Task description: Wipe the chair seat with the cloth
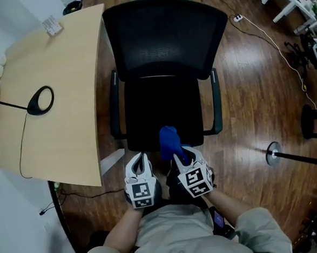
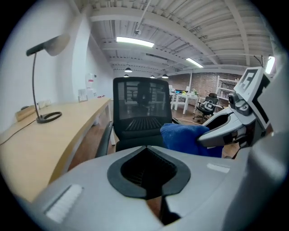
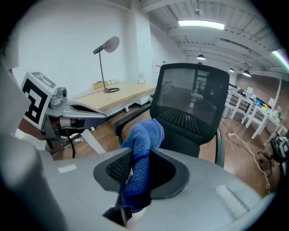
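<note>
**Head view.** The right gripper [image 1: 178, 157] is shown clamped on the blue cloth [image 1: 169, 141], which stands bunched beyond its tips and over the near edge of the chair seat [image 1: 160, 107]. The cloth does not appear to be pressed flat on the seat yet, so wiping is judged not to have begun. The left gripper [image 1: 140, 158] is held just beside the right one with its jaws drawn together and nothing between them. It is probably kept clear so that the sweep is left to one tool. The backrest [image 1: 166, 39] lies farther ahead of both grippers. A pale wooden desk [image 1: 66, 119] carrying a lamp base [image 1: 40, 100] lies off to the left gripper's outer side. Dark plank flooring [image 1: 254, 100] spreads beyond the right gripper's outer side.

**Left gripper view.** The jaws are seen meeting at their tips, with the hollow behind them empty. The cloth [image 2: 183, 137] is seen to one side, held in the neighbouring gripper, and the chair stands straight ahead. Beyond it an open workroom is shown, with strip lights, a brick rear wall and more chairs.

**Right gripper view.** A fold of cloth [image 3: 143, 140] is pinched between the ribbed pads and bulges past the tips, which gives a padded face for wiping. The seat lies ahead and below, and looks smooth and dark.
</note>
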Demonstrator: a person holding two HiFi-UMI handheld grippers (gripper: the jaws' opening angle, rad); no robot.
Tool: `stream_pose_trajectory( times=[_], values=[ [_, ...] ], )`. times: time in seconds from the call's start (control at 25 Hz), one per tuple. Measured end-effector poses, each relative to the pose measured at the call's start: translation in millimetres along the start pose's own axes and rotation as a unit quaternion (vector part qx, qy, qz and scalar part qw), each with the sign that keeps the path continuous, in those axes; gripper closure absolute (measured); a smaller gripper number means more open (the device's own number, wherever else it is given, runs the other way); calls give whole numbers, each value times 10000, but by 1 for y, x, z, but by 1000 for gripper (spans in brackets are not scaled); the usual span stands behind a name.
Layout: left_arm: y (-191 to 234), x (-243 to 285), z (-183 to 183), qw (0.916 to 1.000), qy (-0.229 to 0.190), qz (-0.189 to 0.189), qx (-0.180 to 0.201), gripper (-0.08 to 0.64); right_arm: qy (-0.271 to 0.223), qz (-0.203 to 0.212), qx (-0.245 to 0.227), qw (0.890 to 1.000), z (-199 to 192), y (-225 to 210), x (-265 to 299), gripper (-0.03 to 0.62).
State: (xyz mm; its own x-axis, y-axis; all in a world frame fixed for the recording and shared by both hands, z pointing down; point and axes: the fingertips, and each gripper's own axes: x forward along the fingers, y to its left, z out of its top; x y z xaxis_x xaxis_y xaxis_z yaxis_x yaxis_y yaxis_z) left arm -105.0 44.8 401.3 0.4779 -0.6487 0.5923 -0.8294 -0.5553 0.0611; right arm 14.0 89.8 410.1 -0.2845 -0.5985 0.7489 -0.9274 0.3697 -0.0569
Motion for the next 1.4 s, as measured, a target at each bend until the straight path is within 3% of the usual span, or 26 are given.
stream_pose_trajectory(
  times=[0.2, 0.4, 0.6, 0.76, 1.08, 1.4],
  values=[
    [54, -49, 8, 9974, -308, 590, -284, 555, -287, 629, -656, 9955, 68, 64, 10, 495],
    [114, -103, 3, 9902, -428, 1179, -615, 555, -497, 1330, -1113, 9836, 127, 148, 20, 495],
    [179, -159, -9, 9770, -556, 1850, -900, 555, -484, 2024, -1699, 9632, 159, 235, 41, 494],
    [225, -201, -23, 9624, -626, 2380, -1154, 555, -279, 2437, -1646, 9554, 174, 295, 68, 494],
    [276, -256, -62, 9403, -513, 2978, -1565, 555, -3, 2578, -1869, 9479, 188, 367, 130, 494],
    [292, -260, -82, 9338, -451, 3058, -1805, 555, 326, 2416, -1987, 9493, 180, 386, 178, 494]
  ],
)
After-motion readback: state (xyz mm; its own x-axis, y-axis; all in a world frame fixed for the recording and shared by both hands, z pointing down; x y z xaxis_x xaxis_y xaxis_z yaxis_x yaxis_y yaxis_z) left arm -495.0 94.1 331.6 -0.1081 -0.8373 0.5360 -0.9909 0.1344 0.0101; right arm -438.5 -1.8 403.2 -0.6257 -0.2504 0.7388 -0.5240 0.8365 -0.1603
